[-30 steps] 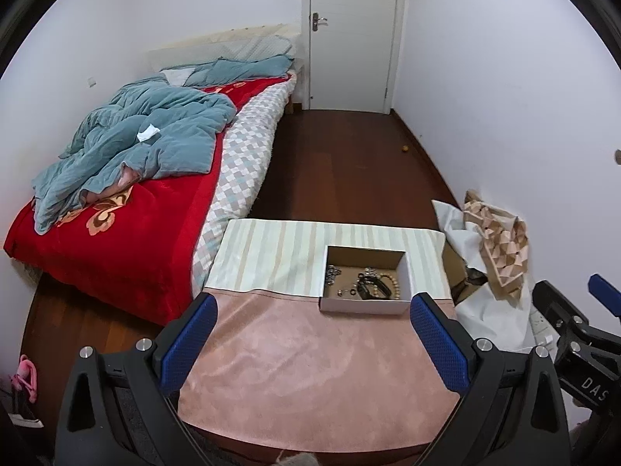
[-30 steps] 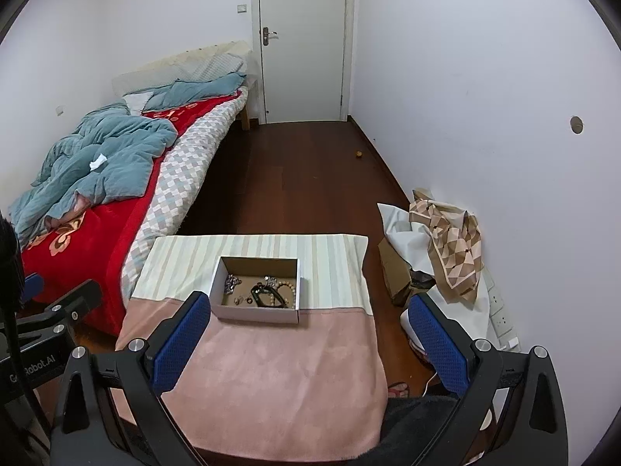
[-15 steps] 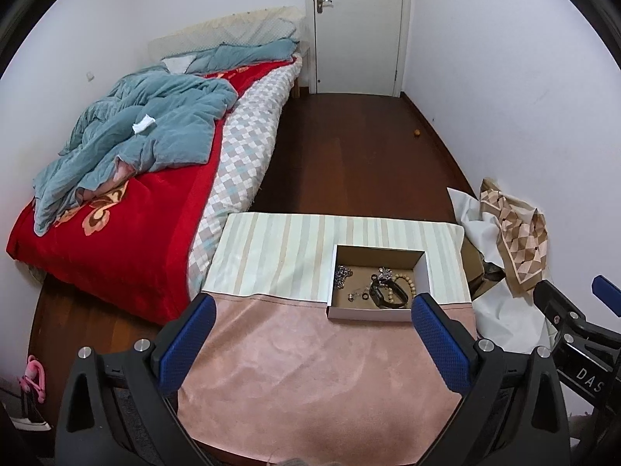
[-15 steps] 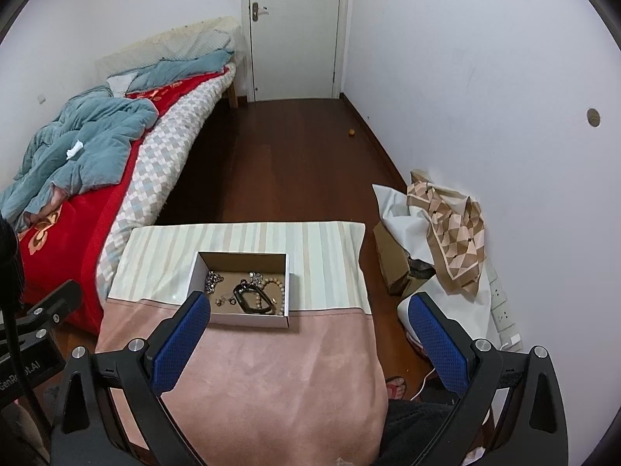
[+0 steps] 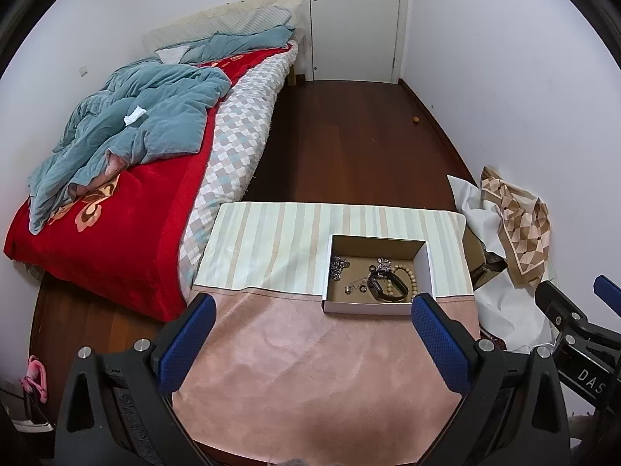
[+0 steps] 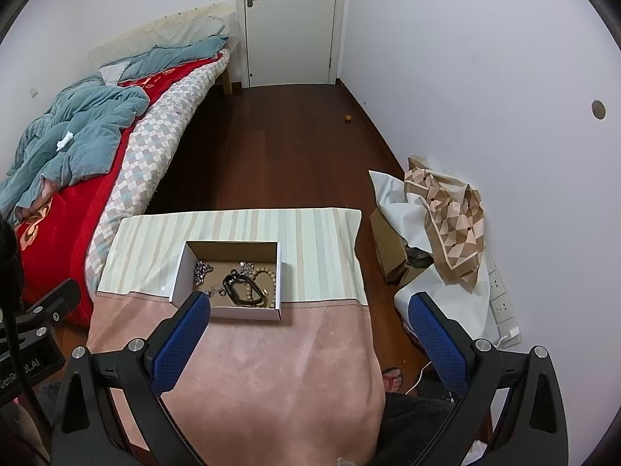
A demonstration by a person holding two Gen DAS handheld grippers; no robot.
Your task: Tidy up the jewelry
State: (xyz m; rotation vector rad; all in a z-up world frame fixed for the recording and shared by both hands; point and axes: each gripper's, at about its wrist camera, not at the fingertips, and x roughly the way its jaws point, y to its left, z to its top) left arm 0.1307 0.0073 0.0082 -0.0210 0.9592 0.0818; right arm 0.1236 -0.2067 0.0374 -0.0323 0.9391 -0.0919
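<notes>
A small open cardboard box sits on the cloth-covered table. Inside lie a black band, a wooden bead bracelet, a silver chain and small rings. My left gripper is open and empty, held above the table short of the box. My right gripper is open and empty, its left finger near the box's front corner.
A bed with a teal quilt stands left of the table. Bags and a patterned cloth lie on the floor at the right wall. A closed door is at the far end.
Both grippers have tilted downward and moved forward, so the box and table sit lower and larger in both views. Both stay open.
</notes>
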